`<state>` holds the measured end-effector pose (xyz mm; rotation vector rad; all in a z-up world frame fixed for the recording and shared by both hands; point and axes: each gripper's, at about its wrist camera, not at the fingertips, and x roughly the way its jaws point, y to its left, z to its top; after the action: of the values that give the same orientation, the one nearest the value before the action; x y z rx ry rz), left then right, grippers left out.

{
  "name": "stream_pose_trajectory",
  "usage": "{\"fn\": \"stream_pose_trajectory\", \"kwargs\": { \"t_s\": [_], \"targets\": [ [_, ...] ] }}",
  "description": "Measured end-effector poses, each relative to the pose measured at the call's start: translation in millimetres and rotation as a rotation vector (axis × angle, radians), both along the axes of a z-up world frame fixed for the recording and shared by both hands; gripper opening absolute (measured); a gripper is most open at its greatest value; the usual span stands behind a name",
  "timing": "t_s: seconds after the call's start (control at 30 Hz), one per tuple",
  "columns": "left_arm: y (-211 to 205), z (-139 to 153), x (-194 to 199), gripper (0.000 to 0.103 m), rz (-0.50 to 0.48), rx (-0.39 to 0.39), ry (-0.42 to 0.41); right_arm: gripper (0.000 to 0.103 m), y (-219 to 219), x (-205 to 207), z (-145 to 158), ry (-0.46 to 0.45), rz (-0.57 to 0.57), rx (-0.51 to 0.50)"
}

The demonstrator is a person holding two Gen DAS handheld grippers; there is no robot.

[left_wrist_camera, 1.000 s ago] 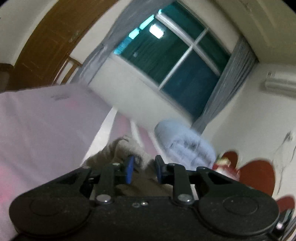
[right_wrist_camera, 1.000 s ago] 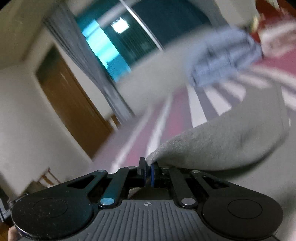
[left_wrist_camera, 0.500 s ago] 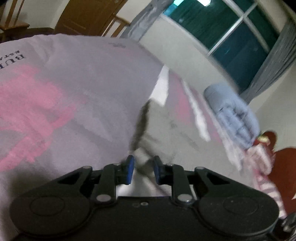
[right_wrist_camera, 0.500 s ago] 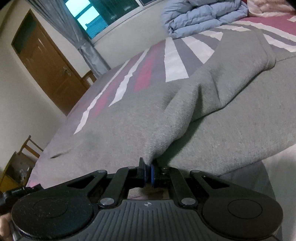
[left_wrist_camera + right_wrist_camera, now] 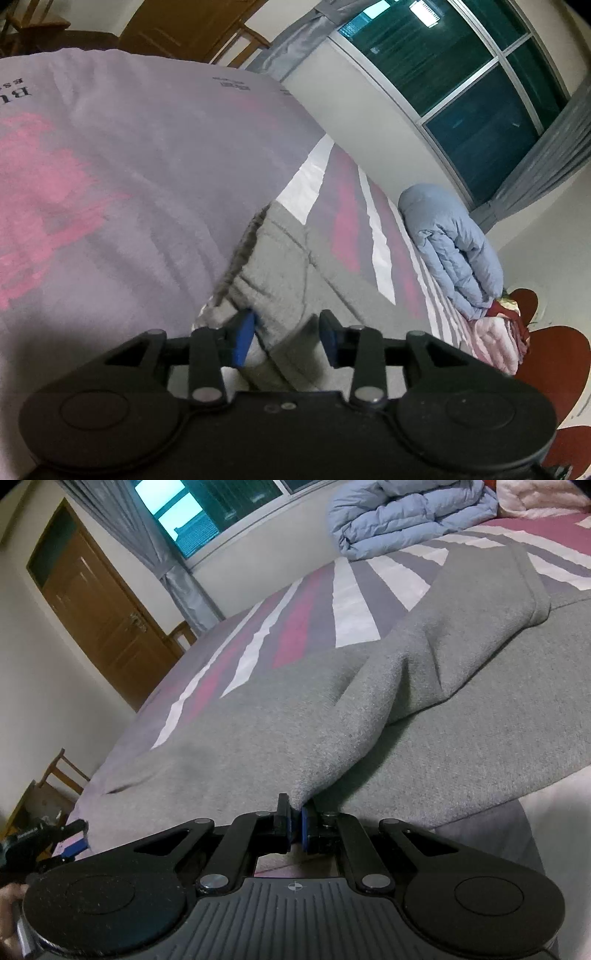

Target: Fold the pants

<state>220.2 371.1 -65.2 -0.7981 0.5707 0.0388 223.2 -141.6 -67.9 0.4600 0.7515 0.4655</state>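
Across the striped pink, grey and white bed cover [image 5: 351, 602], grey fleece pants [image 5: 258, 731] are lying folded, edges bunching. Right gripper [image 5: 295, 825] is pinching a fabric fold; left gripper [image 5: 286, 338] is opening, fabric lying loosely between its pads.

Grey pants [image 5: 424, 716]: one
Striped bed cover [image 5: 354, 602]: one
Folded blue duvets [image 5: 410, 513]: one
Wooden doors [image 5: 103, 616]: one
Grippers: two, left gripper [image 5: 286, 338], right gripper [image 5: 295, 825]
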Motion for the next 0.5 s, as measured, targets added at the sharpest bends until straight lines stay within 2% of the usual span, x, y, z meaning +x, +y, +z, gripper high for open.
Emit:
{"fn": "stream_pose_trajectory", "kwargs": {
  "t_s": [0.13, 0.23, 0.33, 0.5],
  "targets": [
    [3.3, -3.5, 2.3, 0.026, 0.030, -0.039, 0.032, 0.005, 0.5, 2.9, -3.9, 0.010, -0.005, 0.003],
    [-1.0, -0.7, -0.1, 0.026, 0.032, -0.005, 0.039, 0.005, 0.0, 2.9, -3.0, 0.008, -0.003, 0.004],
    [-4.0, -0.2, -4.1, 0.027, 0.053, -0.009, 0.038, 0.005, -0.7, 4.1, -3.8, 0.009, 0.004, 0.004],
    [-10.9, -1.7, -2.3, 0.049, 0.065, -0.020, 0.011, 0.005, 0.0, 4.5, -5.4, 0.012, 0.000, 0.004]
  ]
}}
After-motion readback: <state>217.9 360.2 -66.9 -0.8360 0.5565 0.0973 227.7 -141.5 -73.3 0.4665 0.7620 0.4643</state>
